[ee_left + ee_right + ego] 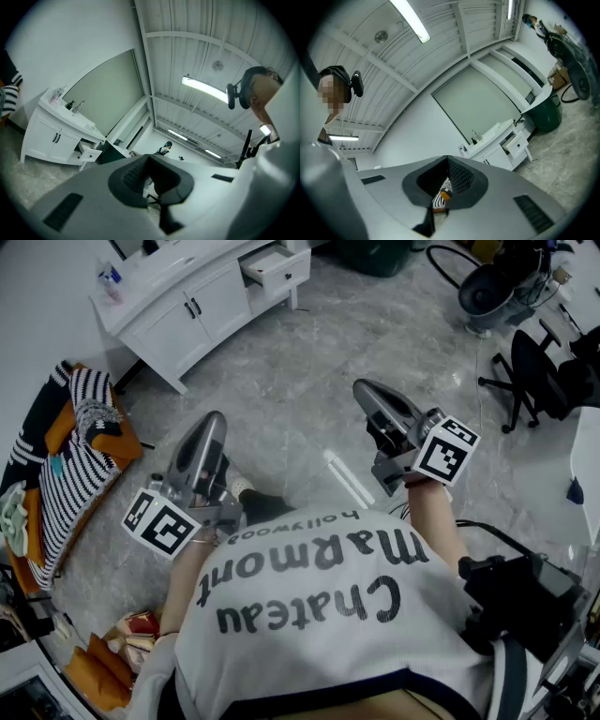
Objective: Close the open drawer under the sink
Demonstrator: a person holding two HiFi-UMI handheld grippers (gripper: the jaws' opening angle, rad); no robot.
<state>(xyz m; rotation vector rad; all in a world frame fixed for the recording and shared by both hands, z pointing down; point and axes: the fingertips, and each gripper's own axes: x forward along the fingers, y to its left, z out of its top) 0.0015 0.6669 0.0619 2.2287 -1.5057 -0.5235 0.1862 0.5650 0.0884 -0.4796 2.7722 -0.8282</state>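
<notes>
The white sink cabinet [178,306] stands far off at the top left of the head view. Its small drawer [277,266] at the right end is pulled out. My left gripper [212,426] and right gripper [367,395] are both held in the air over the grey floor, well short of the cabinet, with jaws shut on nothing. In the left gripper view the cabinet [51,138] and its open drawer [89,153] lie at the far left, beyond the shut gripper [149,158]. The right gripper view shows the drawer [516,144] at the right, past the shut gripper [447,159].
A heap of striped and orange cloth [80,442] lies by the left wall. A black office chair [534,371] and a dark round machine [492,287] stand at the right. A green bin [375,254] sits beside the cabinet. A white strip [347,479] lies on the floor.
</notes>
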